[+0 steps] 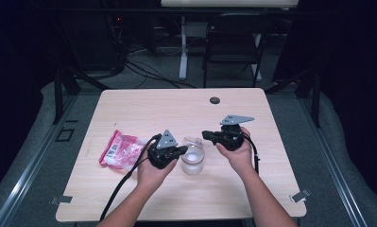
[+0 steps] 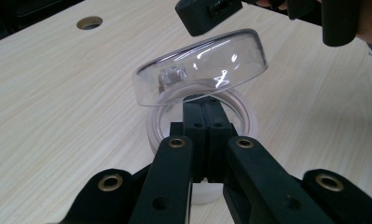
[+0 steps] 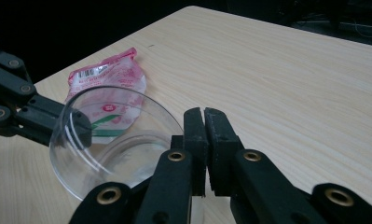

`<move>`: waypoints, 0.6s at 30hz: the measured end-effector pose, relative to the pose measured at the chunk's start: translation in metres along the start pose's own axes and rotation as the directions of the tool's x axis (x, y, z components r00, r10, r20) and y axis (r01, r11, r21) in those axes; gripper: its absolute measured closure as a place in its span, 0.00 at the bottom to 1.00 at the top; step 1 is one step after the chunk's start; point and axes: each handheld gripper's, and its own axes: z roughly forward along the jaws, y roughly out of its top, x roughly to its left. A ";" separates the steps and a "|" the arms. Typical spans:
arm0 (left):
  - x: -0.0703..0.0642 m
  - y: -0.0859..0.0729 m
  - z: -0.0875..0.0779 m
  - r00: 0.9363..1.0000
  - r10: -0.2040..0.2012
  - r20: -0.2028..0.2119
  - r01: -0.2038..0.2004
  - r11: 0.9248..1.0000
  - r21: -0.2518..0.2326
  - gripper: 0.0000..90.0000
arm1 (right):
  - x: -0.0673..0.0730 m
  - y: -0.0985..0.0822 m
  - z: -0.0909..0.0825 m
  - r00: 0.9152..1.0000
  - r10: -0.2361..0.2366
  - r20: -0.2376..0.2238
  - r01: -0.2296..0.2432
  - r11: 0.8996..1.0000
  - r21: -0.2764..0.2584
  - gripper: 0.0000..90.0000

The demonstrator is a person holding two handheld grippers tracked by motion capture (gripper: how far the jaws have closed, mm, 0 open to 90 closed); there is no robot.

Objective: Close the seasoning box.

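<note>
Left fingers pinch the lid above the jar; right fingers, nearly shut, hold nothing; next, set the lid aside.

The pink packet on the table carries the only markings. A white patch with a barcode sits near its top edge, its digits too small to read. Lower down, seen through the clear lid just left of the right gripper's fingertips, is a small red round logo with green print under it, neither legible. No word or number can be read.
</note>
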 end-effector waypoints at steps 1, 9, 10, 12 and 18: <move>-0.001 -0.001 0.000 1.000 -0.002 0.000 0.002 1.000 0.001 1.00 | 0.000 0.000 0.000 1.000 0.002 -0.002 -0.002 1.000 0.000 0.97; -0.002 -0.012 0.000 1.000 -0.017 0.006 0.017 1.000 0.009 1.00 | 0.000 0.000 0.000 1.000 0.000 0.001 0.000 1.000 -0.001 0.97; -0.002 -0.013 0.000 1.000 -0.019 0.006 0.018 1.000 0.012 1.00 | 0.000 0.000 0.000 1.000 -0.001 0.000 0.001 1.000 0.002 0.97; -0.002 -0.016 0.000 1.000 -0.021 0.005 0.021 1.000 0.014 1.00 | 0.000 0.000 0.000 1.000 -0.002 0.000 0.002 1.000 0.003 0.97; -0.002 -0.020 0.000 1.000 -0.025 0.007 0.025 0.999 0.024 1.00 | 0.000 -0.001 0.001 1.000 0.001 0.005 -0.001 1.000 0.000 0.96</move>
